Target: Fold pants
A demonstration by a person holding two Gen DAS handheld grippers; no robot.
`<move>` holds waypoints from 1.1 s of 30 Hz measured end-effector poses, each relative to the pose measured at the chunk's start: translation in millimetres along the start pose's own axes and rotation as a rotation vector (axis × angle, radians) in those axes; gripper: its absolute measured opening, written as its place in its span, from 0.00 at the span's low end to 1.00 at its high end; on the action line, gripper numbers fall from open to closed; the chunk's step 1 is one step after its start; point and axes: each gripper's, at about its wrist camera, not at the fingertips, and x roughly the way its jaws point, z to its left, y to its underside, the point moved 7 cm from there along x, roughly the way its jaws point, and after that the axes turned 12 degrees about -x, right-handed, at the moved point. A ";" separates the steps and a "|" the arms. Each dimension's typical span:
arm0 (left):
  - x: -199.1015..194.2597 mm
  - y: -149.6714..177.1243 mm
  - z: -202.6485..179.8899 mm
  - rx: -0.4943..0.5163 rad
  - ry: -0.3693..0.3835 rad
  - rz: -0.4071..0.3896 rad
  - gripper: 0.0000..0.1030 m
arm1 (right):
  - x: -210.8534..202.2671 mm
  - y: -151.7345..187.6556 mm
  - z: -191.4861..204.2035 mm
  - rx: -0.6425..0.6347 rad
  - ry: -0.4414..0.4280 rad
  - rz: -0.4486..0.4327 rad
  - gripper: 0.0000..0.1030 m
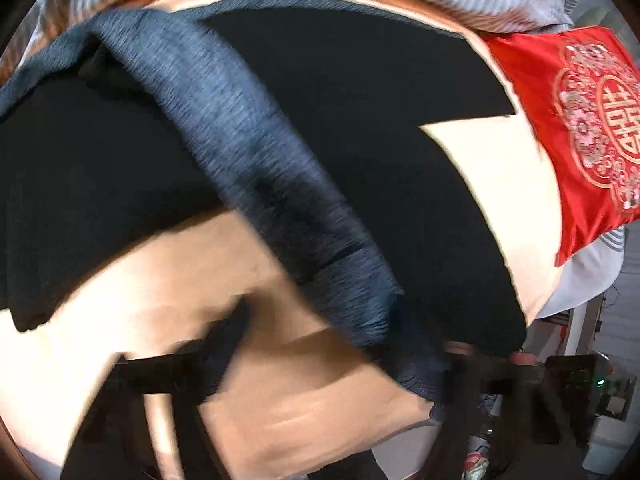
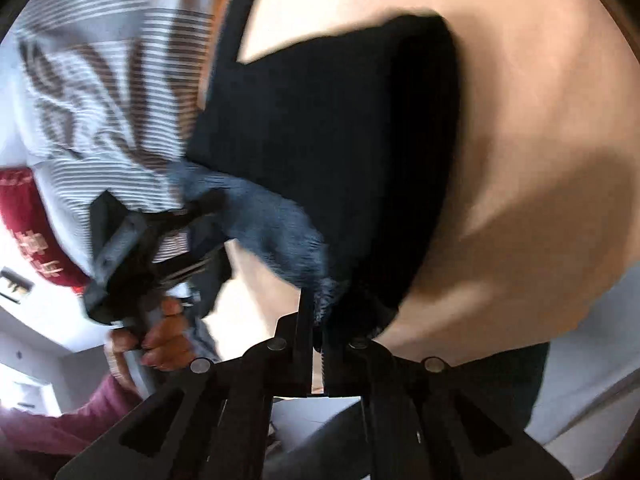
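Note:
Black pants (image 1: 360, 140) with a blue-grey fleece lining (image 1: 248, 152) lie partly lifted over a cream bed sheet (image 1: 224, 288). In the left wrist view my left gripper (image 1: 320, 364) looks open; its right finger (image 1: 472, 376) touches the lining edge, the left finger (image 1: 168, 372) stands apart, and blur hides any grip. In the right wrist view my right gripper (image 2: 318, 320) is shut on the pants' waistband edge (image 2: 340, 300), with the black pants (image 2: 328, 128) hanging ahead. The left gripper (image 2: 188, 216) shows there too, at the lining (image 2: 272, 224).
A red embroidered pillow (image 1: 580, 128) lies at the right of the bed. A striped grey duvet (image 2: 104, 92) is bunched at the far side. The bed edge and room clutter (image 1: 580, 392) show at lower right. A hand in a maroon sleeve (image 2: 160, 340) holds the left gripper.

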 end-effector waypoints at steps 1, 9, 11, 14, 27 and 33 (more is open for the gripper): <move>0.3 -1.3 -4.4 0.006 0.013 0.016 0.29 | -5.3 -5.1 9.1 -0.019 -0.009 -0.004 0.03; -47.9 -42.1 -50.3 0.034 0.104 -0.076 0.28 | -49.7 -96.2 81.2 -0.197 -0.051 -0.064 0.03; -59.3 -66.4 -61.7 0.028 0.117 -0.107 0.28 | -57.4 -130.9 93.5 -0.228 -0.055 -0.080 0.03; -70.1 -105.1 -72.7 0.017 0.115 -0.159 0.28 | -63.1 -178.9 103.9 -0.265 -0.028 -0.086 0.03; -78.3 -178.4 -53.2 -0.053 -0.082 -0.340 0.29 | -8.3 -380.6 93.1 -0.418 0.251 0.009 0.03; -29.0 -147.5 -1.0 -0.125 -0.247 -0.240 0.29 | 26.0 -409.6 49.1 -0.386 0.419 0.054 0.10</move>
